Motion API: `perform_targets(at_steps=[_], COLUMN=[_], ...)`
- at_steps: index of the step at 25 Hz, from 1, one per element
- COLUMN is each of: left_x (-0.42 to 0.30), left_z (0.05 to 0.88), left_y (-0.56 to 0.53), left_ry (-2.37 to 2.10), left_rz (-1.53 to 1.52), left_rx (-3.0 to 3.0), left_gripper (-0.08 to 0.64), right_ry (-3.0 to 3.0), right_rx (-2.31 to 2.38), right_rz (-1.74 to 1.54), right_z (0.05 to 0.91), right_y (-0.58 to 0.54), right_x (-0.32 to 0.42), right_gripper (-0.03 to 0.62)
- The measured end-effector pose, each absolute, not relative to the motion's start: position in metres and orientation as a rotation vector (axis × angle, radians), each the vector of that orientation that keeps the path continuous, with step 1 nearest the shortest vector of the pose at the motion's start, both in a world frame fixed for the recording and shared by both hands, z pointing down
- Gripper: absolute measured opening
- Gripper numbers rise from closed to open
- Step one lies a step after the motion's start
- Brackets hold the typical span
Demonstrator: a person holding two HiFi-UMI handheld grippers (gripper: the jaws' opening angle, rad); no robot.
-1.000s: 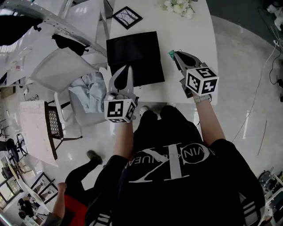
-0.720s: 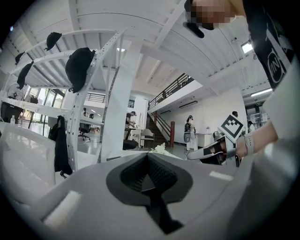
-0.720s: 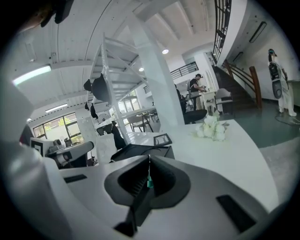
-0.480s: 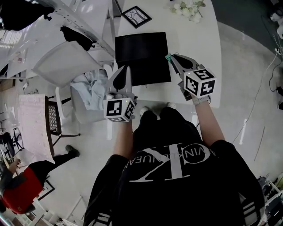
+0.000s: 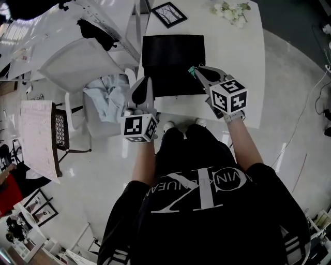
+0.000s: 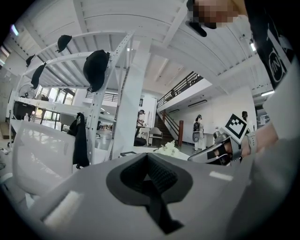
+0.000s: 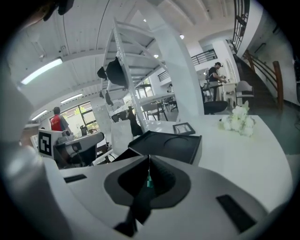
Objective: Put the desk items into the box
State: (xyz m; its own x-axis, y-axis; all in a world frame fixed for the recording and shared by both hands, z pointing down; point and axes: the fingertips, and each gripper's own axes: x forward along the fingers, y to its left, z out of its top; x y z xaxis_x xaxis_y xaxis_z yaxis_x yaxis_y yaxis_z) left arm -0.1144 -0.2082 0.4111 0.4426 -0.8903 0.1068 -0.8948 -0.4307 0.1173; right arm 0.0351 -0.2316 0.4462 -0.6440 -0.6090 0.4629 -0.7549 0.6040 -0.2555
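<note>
My left claw (image 5: 148, 83) and right claw (image 5: 194, 71) were both pinched together, empty, at the box's (image 5: 173, 57) near edge. The picture frame (image 5: 169, 14) lay beyond it on the worktop (image 5: 245, 62), straight ahead.

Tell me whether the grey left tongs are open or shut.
Shut: in the left gripper view the grey left tongs meet, with nothing between.

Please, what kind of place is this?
Probably a large open office or showroom hall: a white desk, a white chair beside it, and a staircase with a railing in the background.
</note>
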Motion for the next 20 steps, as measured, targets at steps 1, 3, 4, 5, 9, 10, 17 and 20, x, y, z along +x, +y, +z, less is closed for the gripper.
perform_targets(at_steps=[1, 3, 4, 5, 9, 10, 17, 20], left_x=[-0.116, -0.121, -0.123, -0.124, -0.133, -0.135, -0.146, -0.15], left_z=[0.413, 0.417, 0.419, 0.42, 0.428, 0.429, 0.439, 0.442], left_y=[-0.208, -0.206, -0.204, -0.203, -0.2, -0.199, -0.193, -0.191], left_ry=[-1.584, -1.594, -1.598, -1.602, -1.617, -1.62, -1.64, -1.649], left_rz=[0.045, 0.05, 0.052, 0.054, 0.056, 0.055, 0.054, 0.054], left_rx=[2.525, 2.509, 2.501, 2.493, 2.462, 2.454, 2.412, 2.396], left_gripper=[-0.005, -0.005, -0.005, -0.005, -0.005, -0.005, -0.005, -0.005], right_ry=[-2.5, -2.489, -2.482, -2.473, -2.424, -2.41, -2.339, -2.311], right_rx=[1.08, 1.03, 1.005, 0.98, 0.881, 0.854, 0.7, 0.654], right_rz=[0.618, 0.61, 0.606, 0.601, 0.574, 0.566, 0.507, 0.473], right_z=[0.449, 0.455, 0.458, 0.461, 0.477, 0.481, 0.502, 0.506], right_y=[-0.231, -0.228, -0.227, -0.225, -0.218, -0.216, -0.203, -0.2], right_x=[0.031, 0.023, 0.019, 0.015, 0.001, -0.002, -0.022, -0.028], right_gripper=[0.02, 0.02, 0.02, 0.02, 0.02, 0.02, 0.02, 0.02])
